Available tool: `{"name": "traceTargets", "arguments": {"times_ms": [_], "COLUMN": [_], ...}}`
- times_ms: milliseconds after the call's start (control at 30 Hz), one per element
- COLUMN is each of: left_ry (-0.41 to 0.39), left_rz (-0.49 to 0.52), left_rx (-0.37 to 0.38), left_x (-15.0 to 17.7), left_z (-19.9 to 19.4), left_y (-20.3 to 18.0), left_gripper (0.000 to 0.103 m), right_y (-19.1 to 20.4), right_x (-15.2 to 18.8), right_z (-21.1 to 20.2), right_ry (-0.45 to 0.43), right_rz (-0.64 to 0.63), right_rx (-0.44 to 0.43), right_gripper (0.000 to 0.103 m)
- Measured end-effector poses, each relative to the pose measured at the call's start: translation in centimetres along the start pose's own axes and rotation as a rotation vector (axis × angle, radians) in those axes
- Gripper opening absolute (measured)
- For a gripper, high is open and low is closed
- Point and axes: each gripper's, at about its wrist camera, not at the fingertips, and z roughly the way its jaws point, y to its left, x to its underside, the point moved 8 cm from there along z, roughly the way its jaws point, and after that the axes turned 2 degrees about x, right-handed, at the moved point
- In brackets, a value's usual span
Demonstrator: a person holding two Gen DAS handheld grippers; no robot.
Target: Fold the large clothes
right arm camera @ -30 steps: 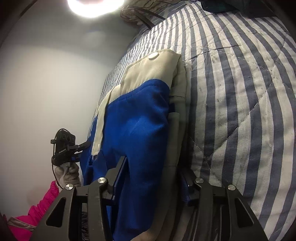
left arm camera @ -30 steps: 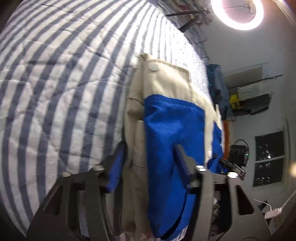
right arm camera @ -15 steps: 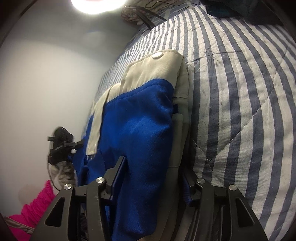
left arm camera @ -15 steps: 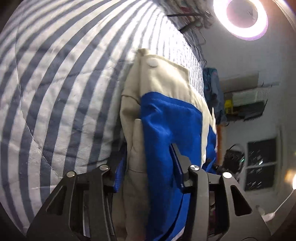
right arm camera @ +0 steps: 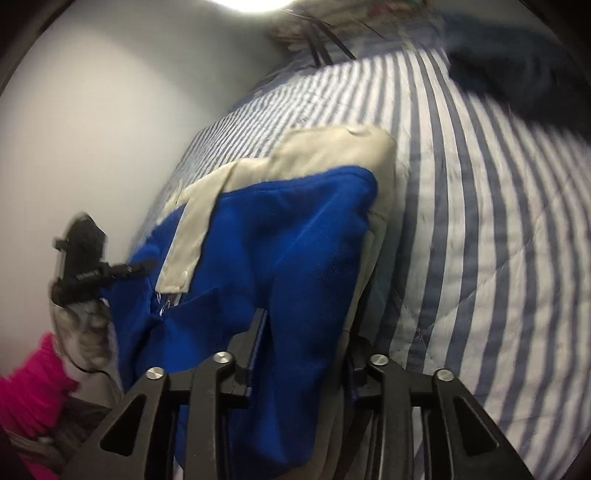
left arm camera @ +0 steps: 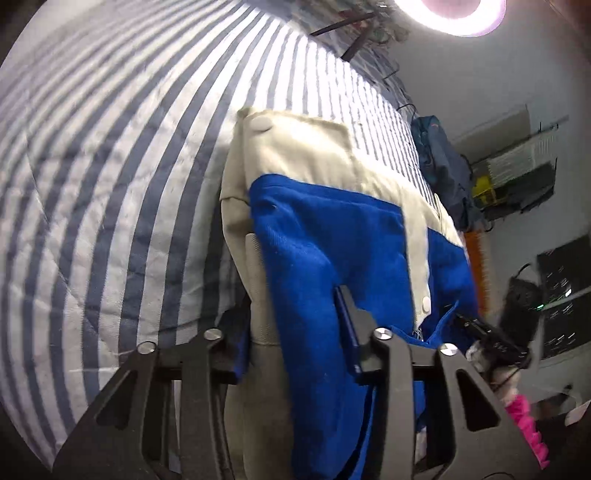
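Observation:
A blue and beige jacket (left arm camera: 325,236) lies on the striped quilt (left arm camera: 110,184), its beige snap-button end farthest from me. In the left wrist view my left gripper (left arm camera: 295,321) is closing on the jacket's near edge, and a bunched beige and blue fold fills the gap between its pads. My right gripper (right arm camera: 308,339) is closing as well, gripping the near blue edge of the jacket (right arm camera: 288,240) beside the beige side strip. The fabric rises off the quilt (right arm camera: 498,221) at both grips. A gloved hand (right arm camera: 81,332) with a pink sleeve (right arm camera: 29,376) carries the left gripper.
A ring light (left arm camera: 461,14) glows above the bed's far end. A dark blue bag (left arm camera: 439,166) and a wire shelf (left arm camera: 517,166) stand past the bed's right side. Dark clothing (right arm camera: 535,74) lies on the quilt's far corner. A white wall (right arm camera: 92,147) runs along the other side.
Both grippers' jaws narrowed onto the jacket's near edge. Both hands rose and rolled a little, and the blue fabric near them lifted and bunched up.

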Motion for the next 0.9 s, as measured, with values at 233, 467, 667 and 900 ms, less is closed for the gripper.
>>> {"name": "traceTargets", "arguments": {"times_ms": [233,467,667,900], "left_ry": [-0.084,-0.115,-0.111,-0.113], "left_rz": [0.196,0.257,0.274,0.325], "left_rx": [-0.062,-0.029,0.014,0.057], "left_x": [-0.4,-0.4,-0.5,-1.3], "left_z": [-2.1,-3.1,-2.4,-1.1], "left_y": [-5.4,-9.1,-11.5,-14.9], "left_gripper": [0.033,0.031,0.031,0.031], "right_y": [3.0,4.3,4.2,2.5], "right_x": [-0.7,-1.7,-2.3,-2.6], "right_z": [-1.3,-3.6,-6.1,-9.0], "right_ry": [-0.024,-0.054,-0.108,-0.148], "right_rz": [-0.107,-0.213,-0.254,-0.263], "right_rx": [0.127,0.208,0.27,0.336], "right_gripper": [0.025,0.023,0.022,0.021]}}
